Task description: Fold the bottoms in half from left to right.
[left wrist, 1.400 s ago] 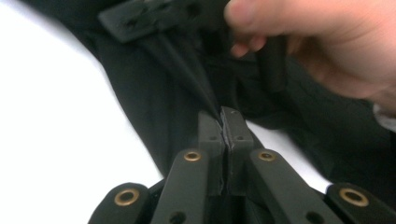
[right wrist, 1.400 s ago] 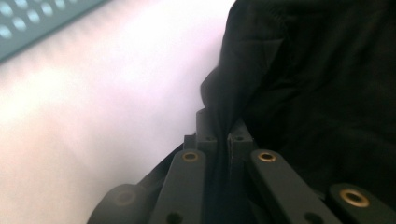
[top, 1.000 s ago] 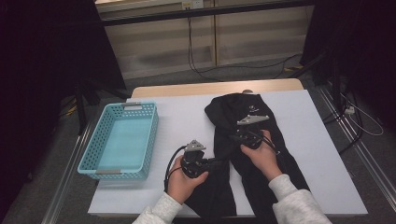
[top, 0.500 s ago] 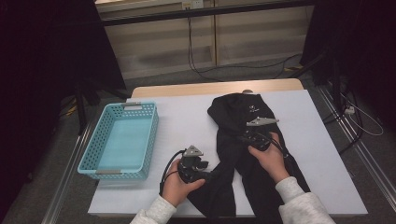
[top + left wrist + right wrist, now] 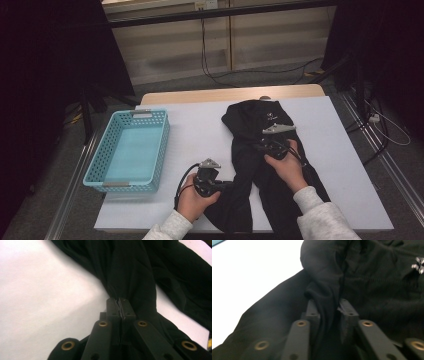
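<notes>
The left gripper [image 5: 224, 185] lies low and level, jaws pinched on a black garment [image 5: 260, 150]. The right gripper's [image 5: 260, 146] jaws have just been opening, a soft fold between them.

Looking forward and down from above the person's side, taking in the whole white bench [image 5: 200, 135], the blue basket [image 5: 131, 150] and the floor beyond. Riding low on the left hand-held gripper [image 5: 119, 305], pressing close to the black garment [image 5: 140, 270]. Riding on the right hand-held gripper [image 5: 327, 307], equally near, facing the same black garment [image 5: 374, 277]. Sharing that garment and white bench top across all three.
</notes>
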The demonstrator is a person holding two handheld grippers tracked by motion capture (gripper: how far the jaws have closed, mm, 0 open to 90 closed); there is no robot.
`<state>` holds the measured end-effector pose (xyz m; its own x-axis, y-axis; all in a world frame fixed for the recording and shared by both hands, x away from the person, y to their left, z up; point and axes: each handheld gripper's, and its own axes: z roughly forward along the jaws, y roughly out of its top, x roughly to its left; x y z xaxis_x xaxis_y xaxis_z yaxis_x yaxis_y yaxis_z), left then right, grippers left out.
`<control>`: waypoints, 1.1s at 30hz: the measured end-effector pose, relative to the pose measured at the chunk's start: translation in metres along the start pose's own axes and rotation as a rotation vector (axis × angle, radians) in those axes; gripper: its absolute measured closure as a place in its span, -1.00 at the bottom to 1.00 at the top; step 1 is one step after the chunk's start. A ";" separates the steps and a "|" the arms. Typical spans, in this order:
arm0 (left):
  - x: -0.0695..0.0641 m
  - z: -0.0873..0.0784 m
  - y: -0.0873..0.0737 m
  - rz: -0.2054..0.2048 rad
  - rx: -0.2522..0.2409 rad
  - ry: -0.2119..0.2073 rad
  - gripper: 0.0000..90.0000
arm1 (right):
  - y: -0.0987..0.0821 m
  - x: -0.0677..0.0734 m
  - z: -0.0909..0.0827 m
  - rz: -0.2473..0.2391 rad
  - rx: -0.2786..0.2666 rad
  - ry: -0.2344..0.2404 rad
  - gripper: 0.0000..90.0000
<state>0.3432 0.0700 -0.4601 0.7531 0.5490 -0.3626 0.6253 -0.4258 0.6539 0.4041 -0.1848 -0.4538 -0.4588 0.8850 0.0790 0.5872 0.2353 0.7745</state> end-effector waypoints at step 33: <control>0.006 -0.013 0.005 -0.045 -0.022 -0.034 0.99 | 0.044 0.025 0.074 -0.194 0.037 -0.087 0.38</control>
<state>0.3482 0.0807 -0.4503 0.7313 0.5422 -0.4138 0.6540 -0.3853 0.6510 0.4677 -0.1223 -0.4641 -0.5073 0.8526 -0.1251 0.5179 0.4177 0.7465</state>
